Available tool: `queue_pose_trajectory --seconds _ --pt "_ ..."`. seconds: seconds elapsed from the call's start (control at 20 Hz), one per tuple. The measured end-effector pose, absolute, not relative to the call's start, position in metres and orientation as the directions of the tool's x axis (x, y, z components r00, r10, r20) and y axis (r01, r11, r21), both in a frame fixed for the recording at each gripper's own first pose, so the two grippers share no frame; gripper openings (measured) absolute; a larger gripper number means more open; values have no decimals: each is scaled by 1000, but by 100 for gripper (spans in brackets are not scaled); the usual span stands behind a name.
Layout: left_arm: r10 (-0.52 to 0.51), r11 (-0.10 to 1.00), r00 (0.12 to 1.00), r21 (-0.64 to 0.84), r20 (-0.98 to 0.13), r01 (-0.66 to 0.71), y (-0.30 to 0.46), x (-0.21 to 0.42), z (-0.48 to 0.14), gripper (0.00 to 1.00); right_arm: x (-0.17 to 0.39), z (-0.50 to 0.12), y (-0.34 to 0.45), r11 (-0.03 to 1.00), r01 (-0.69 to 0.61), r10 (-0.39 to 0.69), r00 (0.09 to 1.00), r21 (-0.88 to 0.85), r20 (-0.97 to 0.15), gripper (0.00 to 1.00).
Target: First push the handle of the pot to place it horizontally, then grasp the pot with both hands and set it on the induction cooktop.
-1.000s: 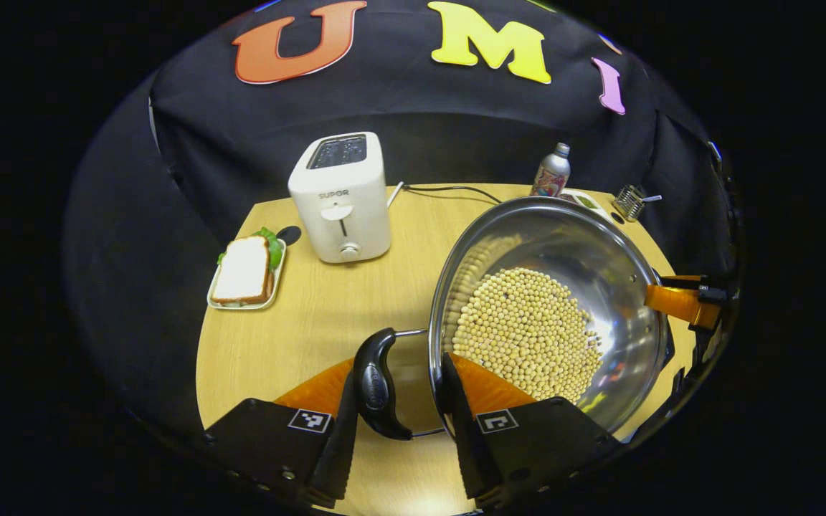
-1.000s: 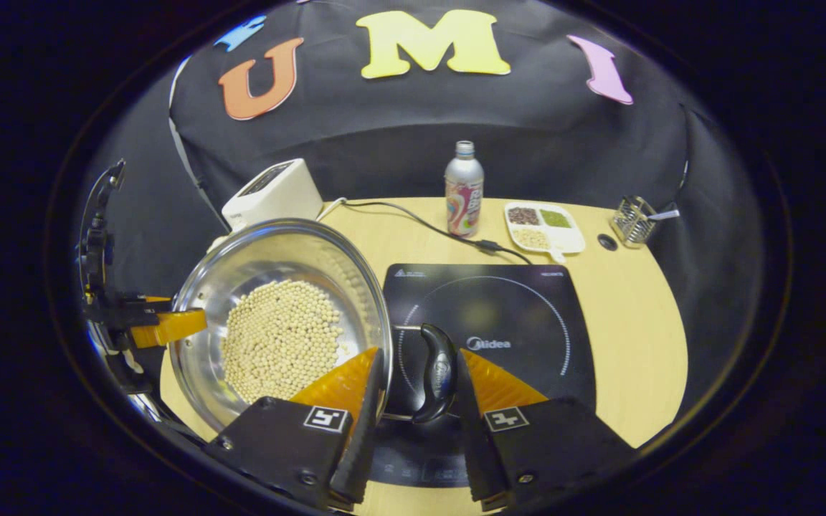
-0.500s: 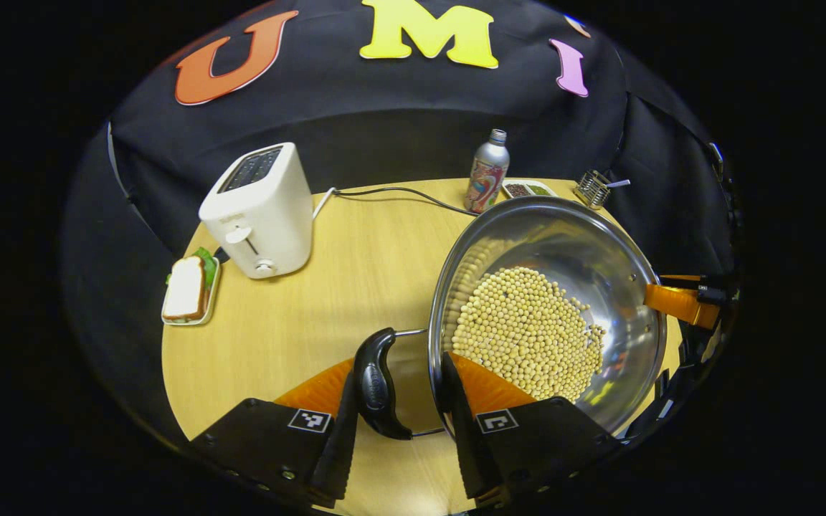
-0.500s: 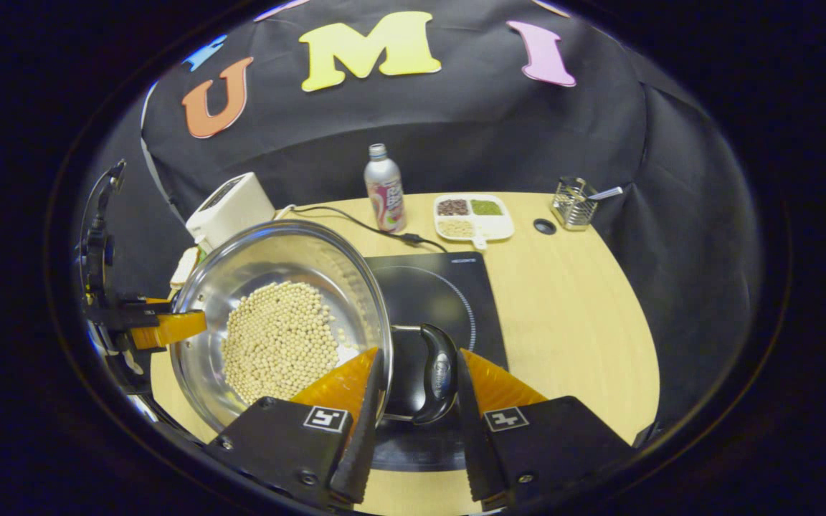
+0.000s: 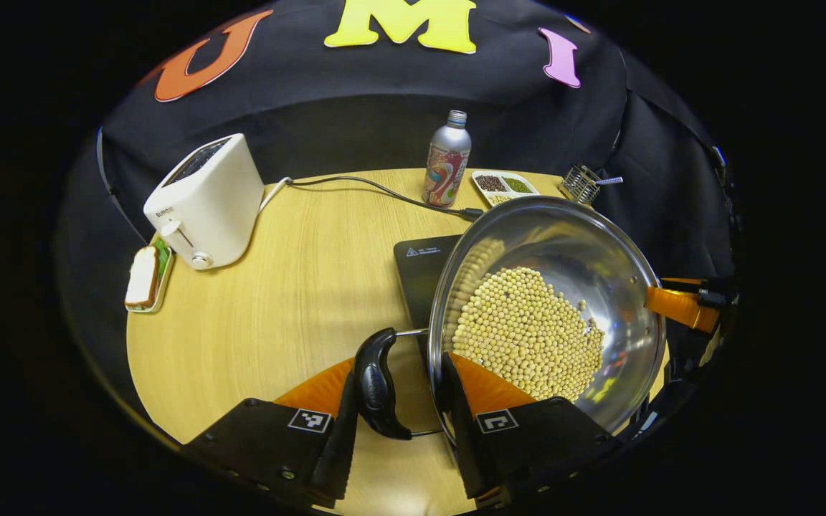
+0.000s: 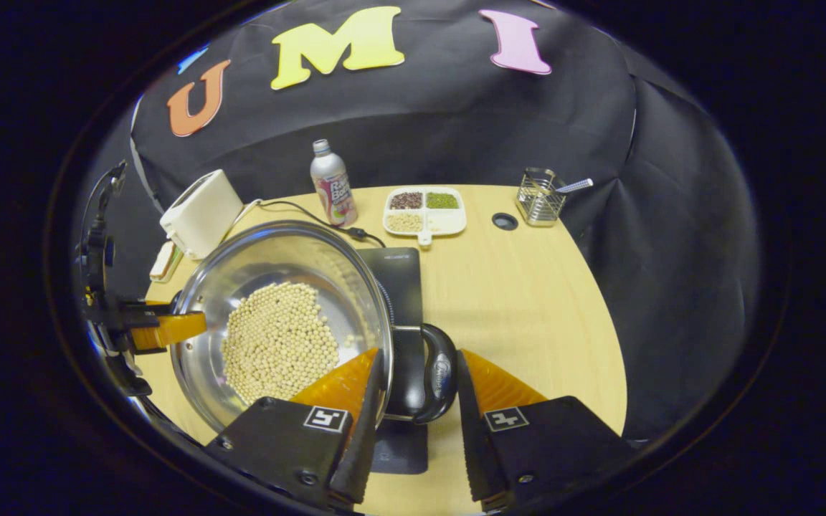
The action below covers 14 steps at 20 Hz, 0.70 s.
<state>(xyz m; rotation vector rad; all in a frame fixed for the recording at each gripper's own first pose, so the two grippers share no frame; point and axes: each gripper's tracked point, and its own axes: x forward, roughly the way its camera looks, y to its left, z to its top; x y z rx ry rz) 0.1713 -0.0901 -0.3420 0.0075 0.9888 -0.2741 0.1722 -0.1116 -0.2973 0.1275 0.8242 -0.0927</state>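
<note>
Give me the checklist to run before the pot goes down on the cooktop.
1. Left gripper fingers clamp one handle and the rim: ok.
2. Right gripper fingers clamp the opposite handle and the rim: ok.
3. Pot centred over the induction cooktop: cannot tell, the pot hides most of it.
4. Beans all inside the pot: ok.
5. Cable clear of the pot: ok, it lies behind.

Each camera looks down close from opposite sides of the pot [image 5: 549, 315], facing the booth wall; both share the pot [image 6: 277, 322] and table [image 5: 298, 301]
</note>
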Motion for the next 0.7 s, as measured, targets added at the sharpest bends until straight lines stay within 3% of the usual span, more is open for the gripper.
queue_pose_trajectory --seconds 0.7 --pt "-181 980 517 -106 -837 171 -100 189 -353 59 213 -313 -125 996 60 7 665 63 -747 54"
